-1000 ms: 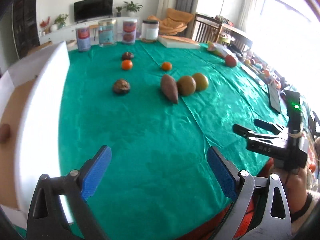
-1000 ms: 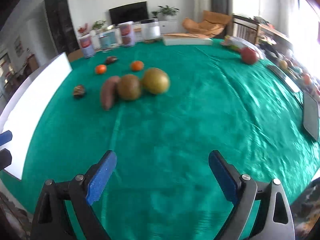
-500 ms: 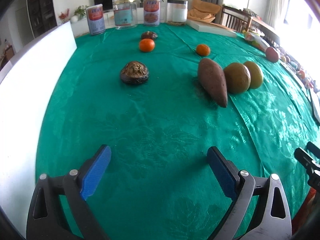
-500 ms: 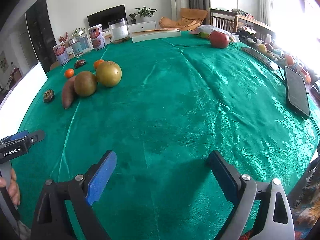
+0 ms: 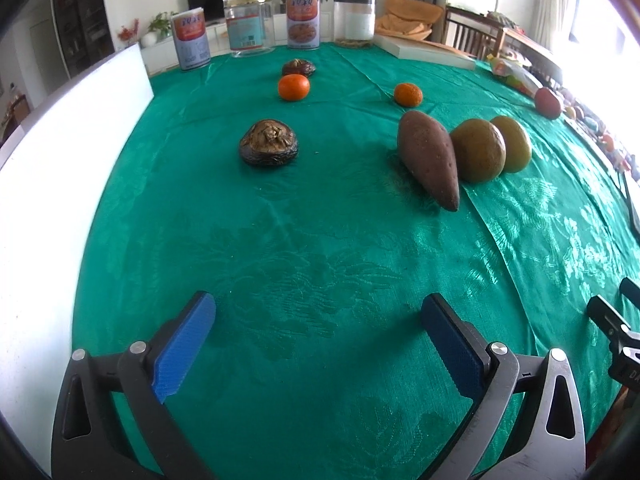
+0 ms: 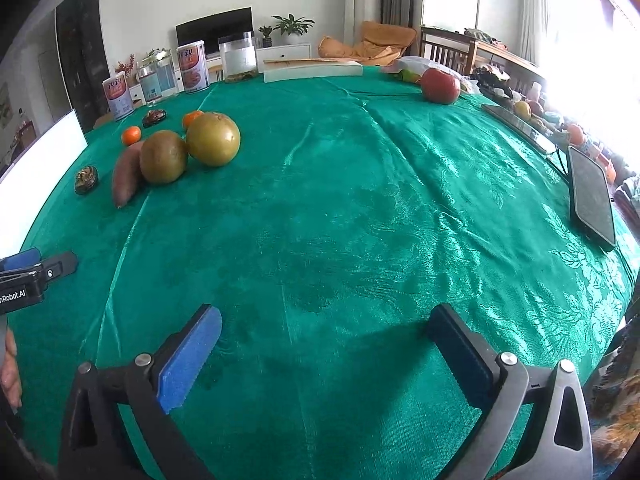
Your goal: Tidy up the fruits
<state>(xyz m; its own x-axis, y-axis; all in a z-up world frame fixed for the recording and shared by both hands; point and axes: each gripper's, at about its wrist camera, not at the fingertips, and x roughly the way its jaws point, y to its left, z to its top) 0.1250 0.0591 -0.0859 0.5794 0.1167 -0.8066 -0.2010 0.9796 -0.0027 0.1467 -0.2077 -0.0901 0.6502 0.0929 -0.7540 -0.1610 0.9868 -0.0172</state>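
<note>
Two tools (image 5: 316, 312) (image 6: 326, 322) released, empty | green tablecloth (image 5: 320, 240) | TV (image 6: 215, 26) on far wall

Tablecloth (image 5: 320, 240) was shiny emerald green with a woven floral pattern. My left gripper (image 5: 318, 326) and right gripper (image 6: 326, 334) had bright blue pads on black frames. Sweet potato (image 5: 430, 164) was reddish-brown, two round fruits (image 6: 192, 148) olive-gold, tangerines (image 5: 294, 87) orange, apple (image 6: 440, 85) red, mushroom (image 5: 269, 148) dark brown.
</note>
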